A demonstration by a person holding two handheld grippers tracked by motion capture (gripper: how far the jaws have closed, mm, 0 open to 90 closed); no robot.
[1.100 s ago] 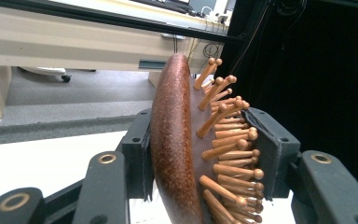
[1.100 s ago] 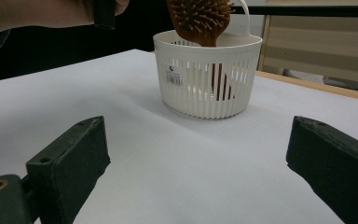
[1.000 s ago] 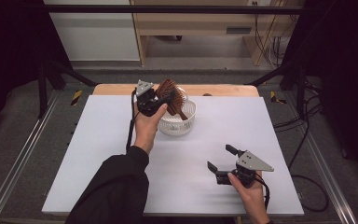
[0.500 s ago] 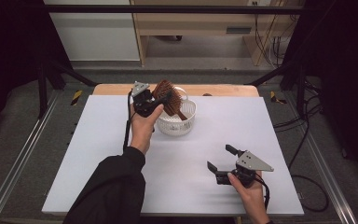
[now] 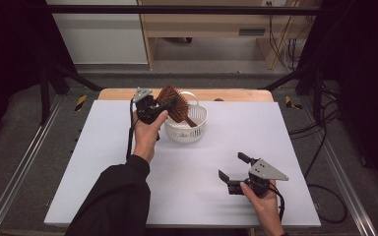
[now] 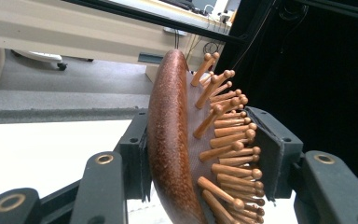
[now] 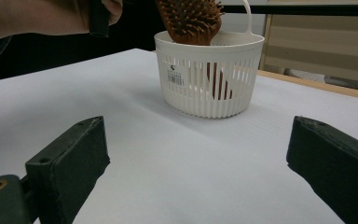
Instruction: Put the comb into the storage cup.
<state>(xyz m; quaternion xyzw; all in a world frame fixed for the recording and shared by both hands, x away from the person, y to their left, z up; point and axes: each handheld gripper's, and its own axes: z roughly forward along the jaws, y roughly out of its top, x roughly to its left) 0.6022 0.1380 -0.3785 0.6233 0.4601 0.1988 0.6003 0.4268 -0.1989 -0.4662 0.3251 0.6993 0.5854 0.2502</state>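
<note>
The left hand-held gripper [image 5: 170, 104] was clamped on the head of the wooden hairbrush [image 5: 174, 102], whose handle reached down into the white basket [image 5: 197, 129] at the far tabletop [image 5: 103, 147]. The right hand-held gripper [image 5: 232, 170] stood wide and empty, near right.

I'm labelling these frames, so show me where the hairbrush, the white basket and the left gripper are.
hairbrush [image 5: 171, 102]: high view, on its bristled head.
white basket [image 7: 208, 88]: right gripper view, on its slotted wall.
left gripper [image 6: 200, 154]: left gripper view, midway between its fingers, which clamp the brush head.
</note>
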